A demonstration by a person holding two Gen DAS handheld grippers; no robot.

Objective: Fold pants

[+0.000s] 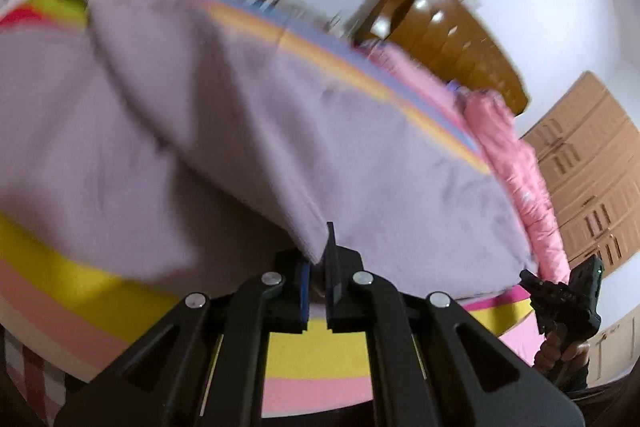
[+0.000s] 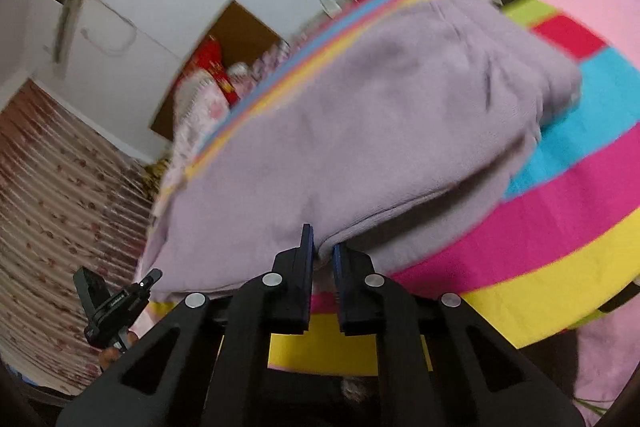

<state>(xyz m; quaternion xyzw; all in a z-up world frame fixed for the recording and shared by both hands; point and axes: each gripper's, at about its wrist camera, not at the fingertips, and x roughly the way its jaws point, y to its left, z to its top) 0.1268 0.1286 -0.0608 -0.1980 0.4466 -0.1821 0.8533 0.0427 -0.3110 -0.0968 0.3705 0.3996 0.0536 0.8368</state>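
Lilac pants (image 1: pixel 224 131) lie spread over a striped bedcover (image 1: pixel 312 347); they also show in the right wrist view (image 2: pixel 360 131). My left gripper (image 1: pixel 319 259) is shut on a corner of the pants and holds that edge lifted off the bed. My right gripper (image 2: pixel 323 251) is shut on another corner of the pants, also lifted. The right gripper shows at the right edge of the left wrist view (image 1: pixel 568 295), and the left gripper shows at the lower left of the right wrist view (image 2: pixel 116 303). The cloth sags between the two grips.
The bedcover (image 2: pixel 560 235) has pink, yellow, blue and red stripes. A pink quilt (image 1: pixel 516 163) lies along the bed's far side. A wooden headboard (image 1: pixel 448 35) and cardboard boxes (image 1: pixel 592 167) stand by the white wall. A floral curtain (image 2: pixel 60 211) hangs on the left.
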